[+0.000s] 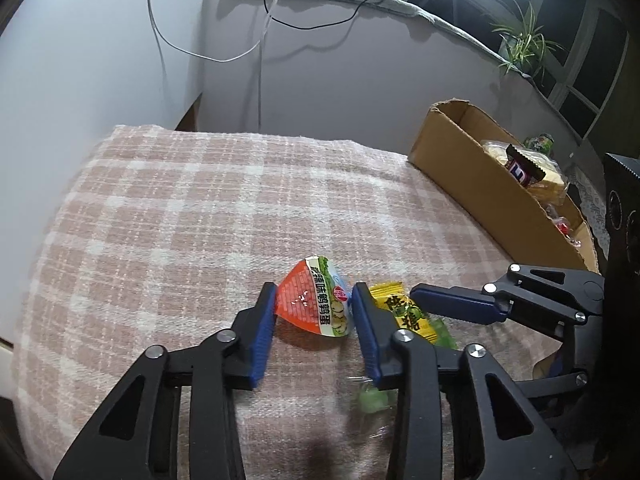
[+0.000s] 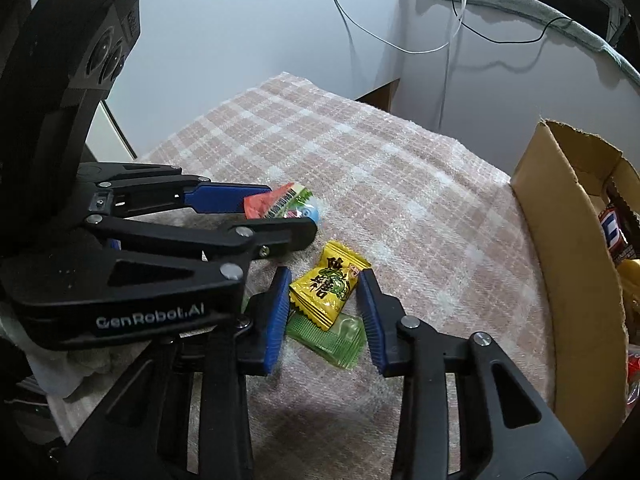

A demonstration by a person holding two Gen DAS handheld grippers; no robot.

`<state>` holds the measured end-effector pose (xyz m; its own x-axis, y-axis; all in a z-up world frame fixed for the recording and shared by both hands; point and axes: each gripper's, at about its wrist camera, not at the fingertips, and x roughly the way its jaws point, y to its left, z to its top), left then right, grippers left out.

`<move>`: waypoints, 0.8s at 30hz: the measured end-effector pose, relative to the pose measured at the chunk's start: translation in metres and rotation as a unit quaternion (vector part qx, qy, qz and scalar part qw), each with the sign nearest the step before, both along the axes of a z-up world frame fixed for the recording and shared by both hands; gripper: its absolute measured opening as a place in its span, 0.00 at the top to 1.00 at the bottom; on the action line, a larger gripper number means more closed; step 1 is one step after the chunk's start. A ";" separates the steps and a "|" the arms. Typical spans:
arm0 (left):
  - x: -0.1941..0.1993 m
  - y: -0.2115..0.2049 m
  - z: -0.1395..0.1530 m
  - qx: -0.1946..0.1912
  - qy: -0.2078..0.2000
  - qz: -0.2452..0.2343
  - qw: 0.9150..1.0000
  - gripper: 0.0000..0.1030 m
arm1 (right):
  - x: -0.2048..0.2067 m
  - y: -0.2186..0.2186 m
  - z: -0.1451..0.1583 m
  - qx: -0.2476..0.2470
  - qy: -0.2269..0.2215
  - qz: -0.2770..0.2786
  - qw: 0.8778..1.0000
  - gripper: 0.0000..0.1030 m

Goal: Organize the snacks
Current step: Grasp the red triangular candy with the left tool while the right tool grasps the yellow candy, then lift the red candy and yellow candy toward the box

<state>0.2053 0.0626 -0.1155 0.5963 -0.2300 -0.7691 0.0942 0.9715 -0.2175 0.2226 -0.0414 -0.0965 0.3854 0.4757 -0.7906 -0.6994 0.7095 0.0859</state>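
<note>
An orange triangular snack packet (image 1: 308,304) stands tilted on the pink plaid cloth (image 1: 200,220). My left gripper (image 1: 314,288) is shut on it, a blue pad against each side. In the right wrist view the same packet (image 2: 276,202) sits between the left gripper's (image 2: 290,210) fingers. Just to its right a yellow candy packet (image 2: 326,286) lies on a green packet (image 2: 328,336). My right gripper (image 2: 324,274) is shut on the yellow packet, pads touching both edges. The left wrist view shows the yellow packet (image 1: 404,312) partly hidden behind my left finger.
A cardboard box (image 1: 480,184) at the right edge of the cloth holds several wrapped snacks; its near wall (image 2: 568,260) stands close to my right gripper. Cables hang on the wall behind. A potted plant (image 1: 524,44) sits on the ledge.
</note>
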 end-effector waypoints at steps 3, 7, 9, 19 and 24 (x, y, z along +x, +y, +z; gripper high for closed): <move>0.000 0.001 0.000 0.001 -0.001 0.003 1.000 0.72 | 0.001 -0.001 0.000 0.004 0.001 -0.002 1.000 0.67; -0.001 0.004 0.001 -0.002 -0.002 0.009 1.000 0.76 | 0.002 -0.005 0.001 0.015 0.005 -0.006 1.000 0.70; -0.003 0.004 0.002 -0.001 -0.003 0.010 1.000 0.77 | 0.003 -0.007 0.002 0.021 0.005 -0.010 1.000 0.70; -0.007 0.005 0.005 0.000 -0.006 0.014 1.000 0.79 | 0.005 -0.017 0.003 0.037 0.010 -0.022 0.999 0.76; -0.014 0.008 0.007 -0.005 -0.009 0.021 1.000 0.79 | 0.003 -0.019 0.004 0.035 -0.001 -0.024 0.999 0.77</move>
<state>0.1915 0.0709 -0.1085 0.6199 -0.2121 -0.7555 0.0580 0.9725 -0.2254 0.2252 -0.0606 -0.0921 0.4109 0.5114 -0.7548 -0.6655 0.7341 0.1351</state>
